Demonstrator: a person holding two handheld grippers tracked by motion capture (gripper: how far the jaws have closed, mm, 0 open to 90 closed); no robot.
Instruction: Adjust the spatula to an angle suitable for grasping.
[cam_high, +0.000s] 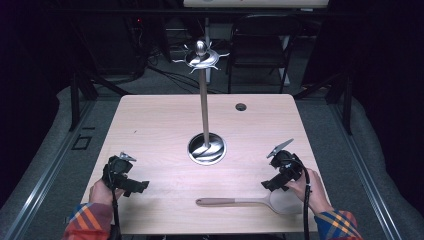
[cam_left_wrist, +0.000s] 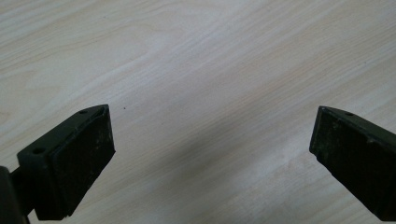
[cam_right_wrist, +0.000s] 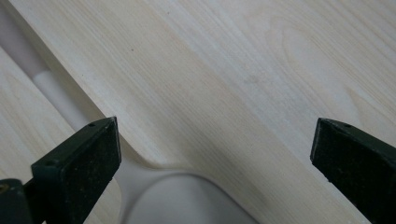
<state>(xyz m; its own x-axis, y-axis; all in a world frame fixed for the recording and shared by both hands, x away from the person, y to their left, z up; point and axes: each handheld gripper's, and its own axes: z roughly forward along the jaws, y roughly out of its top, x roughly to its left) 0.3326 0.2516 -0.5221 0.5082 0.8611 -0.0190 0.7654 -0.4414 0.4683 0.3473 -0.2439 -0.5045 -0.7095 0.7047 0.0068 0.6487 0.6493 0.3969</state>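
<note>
1. One light wooden table (cam_high: 160, 125) seen from above, with one small dark round hole (cam_high: 241, 106) near its far edge
2. One tall metal stand (cam_high: 204, 107) upright near the middle of the table – a slim pole rising from a round shiny base (cam_high: 206, 149), topped by a rounded knob with short hooks pointing outward all around it; nothing hangs on the hooks
3. One spatula (cam_high: 240, 202) lying flat near the table's front edge, right of centre; its brown handle points left and its pale blade (cam_high: 285, 201) lies to the right
4. Two handheld grippers, one in each of the person's hands; plaid sleeves enter from the bottom corners of the high view
5. The left gripper (cam_high: 135, 186) is held low over the front left part of the table, pointing right toward the middle. In the left gripper view its two black jaws stand wide apart over bare wood, with nothing between them
6. The right gripper (cam_high: 269, 184) is held over the front right of the table, just above the spatula's blade, pointing left and downward. In the right gripper view its jaws are also spread wide and hold nothing – the pale blade (cam_right_wrist: 187, 198) and the start of the handle lie below them, close to the left jaw
7. The two grippers are well apart, with the stand's base between and beyond them
</note>
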